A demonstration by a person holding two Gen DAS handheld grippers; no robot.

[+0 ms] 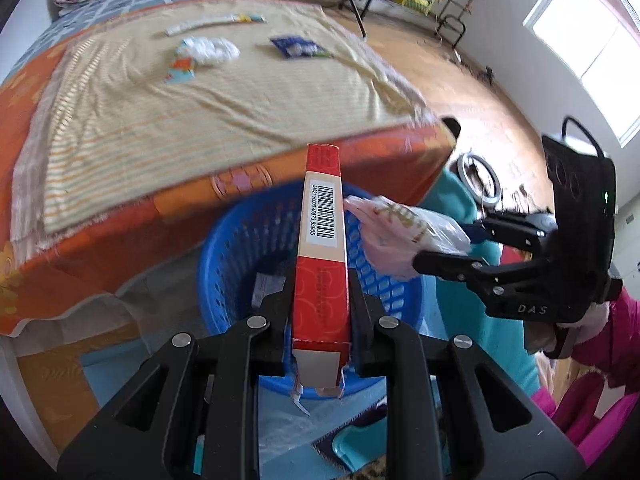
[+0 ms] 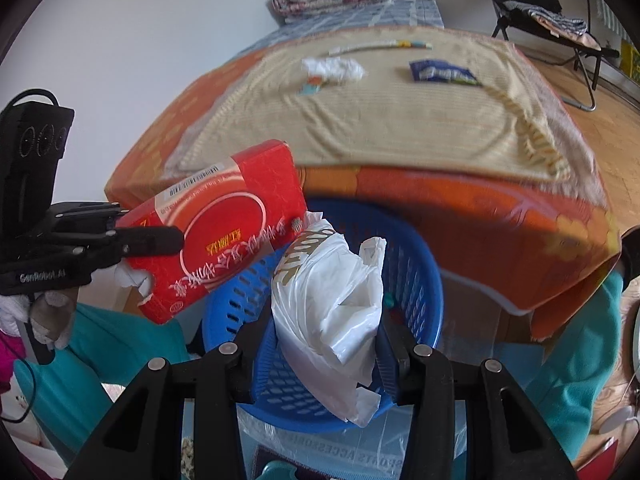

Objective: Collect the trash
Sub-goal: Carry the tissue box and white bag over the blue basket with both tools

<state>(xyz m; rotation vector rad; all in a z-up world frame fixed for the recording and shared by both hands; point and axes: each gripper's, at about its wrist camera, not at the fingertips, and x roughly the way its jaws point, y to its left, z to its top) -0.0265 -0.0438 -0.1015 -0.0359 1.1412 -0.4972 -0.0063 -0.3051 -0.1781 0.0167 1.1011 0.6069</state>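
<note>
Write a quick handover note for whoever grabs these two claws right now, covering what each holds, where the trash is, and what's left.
Left claw: shut on the red box, held over the blue basket.
Right claw: shut on the white plastic bag, also over the basket.
Done: both items carried to the basket; something already lies inside.
Left: release both, then fetch from the bed the crumpled tissue, blue wrapper, long strip and small colourful scrap.

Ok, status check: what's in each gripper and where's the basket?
Left gripper shut on red box. Right gripper shut on white plastic bag. Both above blue basket, nothing blocking. Wrappers left on bed.
</note>
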